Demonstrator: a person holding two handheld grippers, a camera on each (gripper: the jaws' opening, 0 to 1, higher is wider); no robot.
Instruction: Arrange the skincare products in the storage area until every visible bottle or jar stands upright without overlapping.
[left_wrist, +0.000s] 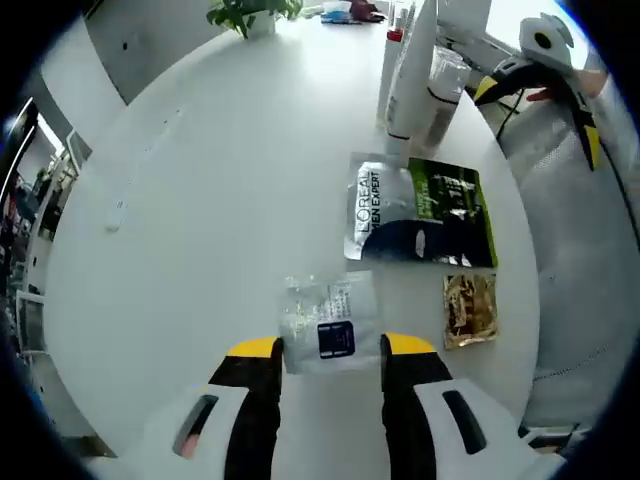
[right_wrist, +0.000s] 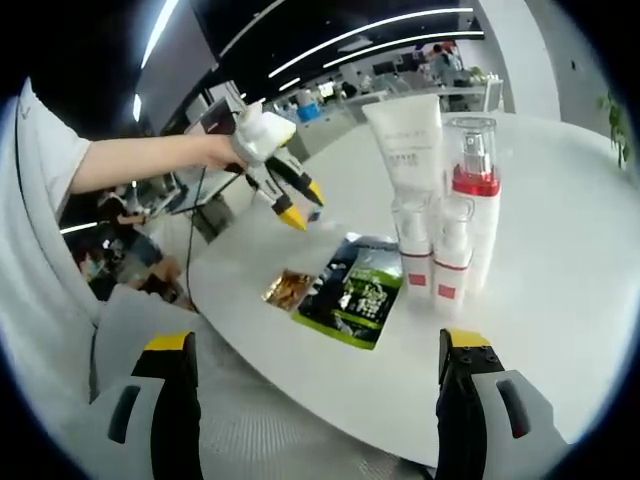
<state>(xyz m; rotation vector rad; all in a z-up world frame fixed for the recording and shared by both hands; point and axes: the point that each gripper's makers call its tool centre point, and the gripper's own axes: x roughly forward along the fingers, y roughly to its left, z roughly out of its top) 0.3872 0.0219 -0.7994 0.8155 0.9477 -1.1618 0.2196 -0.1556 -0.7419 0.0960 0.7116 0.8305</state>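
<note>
Four flat sachets lie on the round white table (left_wrist: 200, 200), while the upright bottles stand grouped at its far right edge. In the left gripper view, the left gripper (left_wrist: 331, 352) has its yellow-tipped jaws spread to either side of a clear sachet with a dark blue label (left_wrist: 328, 324); the jaws flank the packet's near end, but whether they are touching it cannot be told, and it looks released rather than gripped. Beyond it lies a silver sachet (left_wrist: 376, 208) printed "L'OREAL MEN EXPERT", with a green-and-black sachet (left_wrist: 455, 212) touching or overlapping its right side. A small gold foil sachet (left_wrist: 470, 309) lies just near of these, apart. The small print on the clear packet is too fine to read.

In the right gripper view, the right gripper (right_wrist: 320, 375) hangs with jaws wide apart and nothing between them, off the table's edge, facing the upright group: a white tube (right_wrist: 408, 145) standing on its cap, a clear pump bottle with a red collar (right_wrist: 473, 180), and two small white bottles with red bands (right_wrist: 432, 262) in front. These stand close together, probably so that the storage area stays compact. The tube's lettering is illegible. Left of the bottles, the person's hand (right_wrist: 215, 152) holds the other gripper above the sachets.
</note>
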